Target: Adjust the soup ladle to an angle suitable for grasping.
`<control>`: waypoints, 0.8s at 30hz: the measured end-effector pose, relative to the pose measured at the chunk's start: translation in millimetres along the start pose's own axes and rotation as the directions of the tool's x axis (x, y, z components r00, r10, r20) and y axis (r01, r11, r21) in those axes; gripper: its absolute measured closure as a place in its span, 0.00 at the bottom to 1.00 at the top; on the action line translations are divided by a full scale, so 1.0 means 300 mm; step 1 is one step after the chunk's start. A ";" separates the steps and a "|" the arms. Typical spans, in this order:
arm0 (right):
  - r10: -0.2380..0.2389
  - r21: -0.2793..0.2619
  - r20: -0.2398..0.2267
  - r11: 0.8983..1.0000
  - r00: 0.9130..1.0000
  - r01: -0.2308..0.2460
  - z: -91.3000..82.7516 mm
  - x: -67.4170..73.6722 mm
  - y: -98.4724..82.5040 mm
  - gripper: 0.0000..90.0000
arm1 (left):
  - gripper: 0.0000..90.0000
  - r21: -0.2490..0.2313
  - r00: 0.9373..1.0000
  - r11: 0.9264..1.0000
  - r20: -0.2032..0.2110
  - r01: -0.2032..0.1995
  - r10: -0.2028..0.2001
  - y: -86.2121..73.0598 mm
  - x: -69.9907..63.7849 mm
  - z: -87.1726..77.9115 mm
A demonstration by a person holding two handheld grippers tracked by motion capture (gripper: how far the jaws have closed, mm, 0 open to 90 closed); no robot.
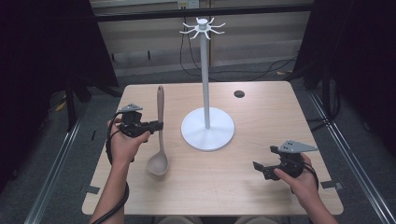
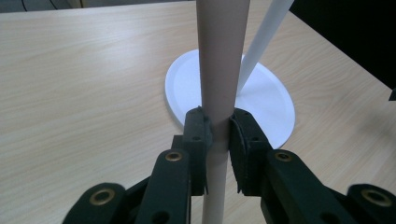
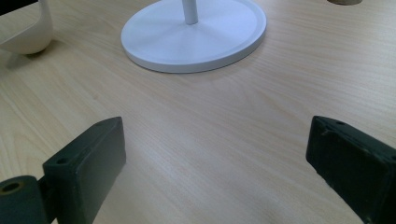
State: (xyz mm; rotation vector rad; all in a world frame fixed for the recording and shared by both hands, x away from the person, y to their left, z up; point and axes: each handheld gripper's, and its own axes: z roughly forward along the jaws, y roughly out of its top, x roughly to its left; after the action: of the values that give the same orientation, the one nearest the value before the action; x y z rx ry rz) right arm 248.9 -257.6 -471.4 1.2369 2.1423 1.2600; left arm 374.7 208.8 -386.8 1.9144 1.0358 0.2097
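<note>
Ladle [image 1: 159, 135] sits clamped mid-handle in the left gripper [image 1: 158, 125], bowl hanging below its jaws near the table [image 1: 224, 186]. Keep the squeeze firm and lift steadily toward the hooks of the white stand [image 1: 205, 70] just beyond the jaws. Right gripper [image 1: 259, 169] rests released, jaws wide, well clear.

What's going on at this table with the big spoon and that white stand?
A person holds a gripper in each hand. The left gripper is clamped on the handle of a long beige ladle, beside a white stand with hooks on top. The right gripper hovers open and empty over the wooden table. Probably the ladle is headed for a hook.
</note>
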 end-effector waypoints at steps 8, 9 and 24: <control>-0.004 0.000 -0.004 1.000 1.000 0.004 0.004 0.004 0.000 0.05 | 0.86 -0.081 0.999 0.996 0.025 -0.034 0.036 0.039 -0.030 -0.031; -0.004 0.000 -0.004 1.000 1.000 0.004 0.004 0.004 0.000 0.05 | 0.86 -0.081 0.999 0.996 0.025 -0.034 0.036 0.039 -0.030 -0.031; -0.006 -0.002 -0.004 1.000 1.000 0.006 0.001 0.005 0.002 0.05 | 0.86 -0.206 0.997 0.978 0.058 -0.036 0.049 0.086 -0.071 -0.065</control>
State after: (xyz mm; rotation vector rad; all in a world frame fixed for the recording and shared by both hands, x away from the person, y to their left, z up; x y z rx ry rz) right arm 248.5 -256.1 -470.8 1.2266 2.1450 1.2629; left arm 365.8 200.0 -350.1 1.7464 0.8963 0.2687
